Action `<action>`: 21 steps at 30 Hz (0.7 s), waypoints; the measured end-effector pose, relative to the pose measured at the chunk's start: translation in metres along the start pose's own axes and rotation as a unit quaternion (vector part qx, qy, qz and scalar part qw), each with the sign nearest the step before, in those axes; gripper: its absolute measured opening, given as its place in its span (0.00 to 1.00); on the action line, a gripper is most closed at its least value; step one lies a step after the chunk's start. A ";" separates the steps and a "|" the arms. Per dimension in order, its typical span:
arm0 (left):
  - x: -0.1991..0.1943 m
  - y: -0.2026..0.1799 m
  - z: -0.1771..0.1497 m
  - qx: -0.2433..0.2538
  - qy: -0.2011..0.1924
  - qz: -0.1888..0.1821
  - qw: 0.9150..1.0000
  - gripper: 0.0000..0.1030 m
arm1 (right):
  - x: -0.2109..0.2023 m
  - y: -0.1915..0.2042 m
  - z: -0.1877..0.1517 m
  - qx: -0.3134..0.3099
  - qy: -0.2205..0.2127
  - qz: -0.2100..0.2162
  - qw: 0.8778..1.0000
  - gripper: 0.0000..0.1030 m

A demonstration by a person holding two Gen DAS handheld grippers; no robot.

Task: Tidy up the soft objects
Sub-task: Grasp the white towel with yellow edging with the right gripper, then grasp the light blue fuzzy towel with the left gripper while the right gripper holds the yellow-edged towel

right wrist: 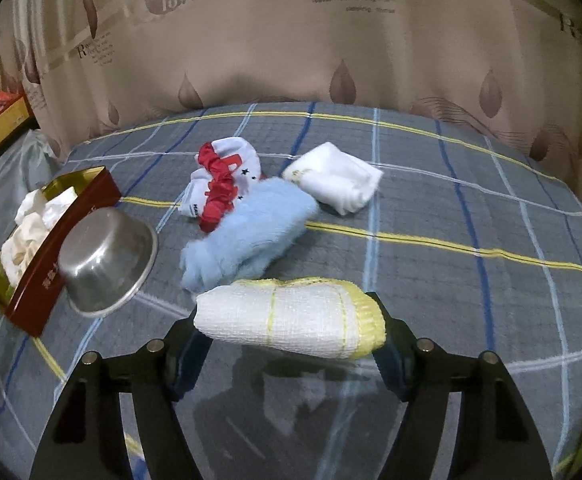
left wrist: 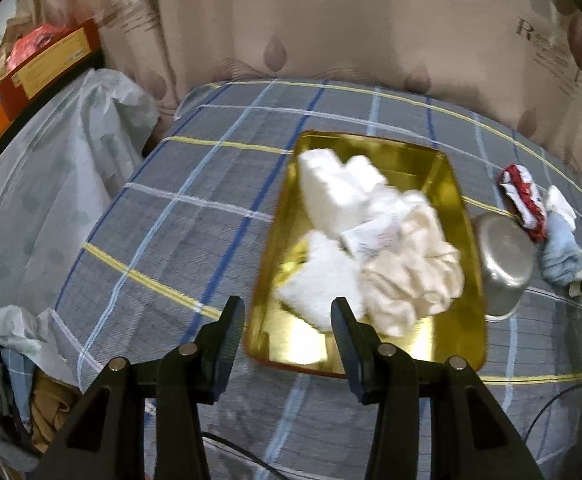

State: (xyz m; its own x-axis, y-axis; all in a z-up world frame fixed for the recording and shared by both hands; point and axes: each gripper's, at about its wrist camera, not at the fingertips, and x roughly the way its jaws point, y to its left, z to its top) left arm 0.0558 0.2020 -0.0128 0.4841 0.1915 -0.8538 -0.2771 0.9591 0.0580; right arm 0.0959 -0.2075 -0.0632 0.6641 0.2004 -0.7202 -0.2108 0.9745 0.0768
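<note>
My right gripper (right wrist: 291, 322) is shut on a rolled white towel with yellow edging (right wrist: 291, 314), held just above the checked bedcover (right wrist: 451, 208). Beyond it lie a fluffy light-blue cloth (right wrist: 247, 228), a red-and-white sock bundle (right wrist: 223, 180) and a folded white cloth (right wrist: 335, 178). A gold-lined red box (right wrist: 51, 284) at the left holds several white and cream cloths (left wrist: 371, 236). My left gripper (left wrist: 287, 320) hangs open over the near left corner of that box (left wrist: 443, 344), with nothing gripped between its fingers.
A steel bowl (right wrist: 103, 260) lies tipped on its side against the box. A beige printed curtain (right wrist: 291, 60) closes off the far edge of the bed. Plastic-covered bedding (left wrist: 51, 184) and orange boxes (left wrist: 39, 68) sit to the left. Cables (left wrist: 551, 408) trail near the front.
</note>
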 end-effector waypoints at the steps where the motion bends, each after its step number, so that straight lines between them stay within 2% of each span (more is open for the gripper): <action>1: 0.000 -0.004 0.001 0.004 0.000 -0.003 1.000 0.44 | -0.003 -0.002 -0.001 0.000 -0.003 -0.004 1.000 0.66; 6: -0.008 -0.041 0.007 0.041 -0.008 -0.023 0.999 0.44 | -0.014 -0.023 -0.002 0.002 -0.022 -0.040 0.999 0.66; 14: -0.014 -0.112 0.009 0.112 -0.013 -0.067 0.991 0.44 | -0.001 -0.058 -0.006 0.025 -0.007 -0.066 0.997 0.66; 21: -0.012 -0.162 0.013 0.136 -0.004 -0.115 0.984 0.44 | 0.004 -0.070 -0.006 0.024 -0.006 -0.085 0.996 0.66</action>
State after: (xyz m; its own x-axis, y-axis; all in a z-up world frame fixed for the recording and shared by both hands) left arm 0.1055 0.0469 -0.0049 0.5152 -0.0359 -0.8563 0.0718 0.9974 0.0013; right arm 0.1089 -0.2760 -0.0751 0.6967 0.0324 -0.7167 -0.0600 0.9981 -0.0132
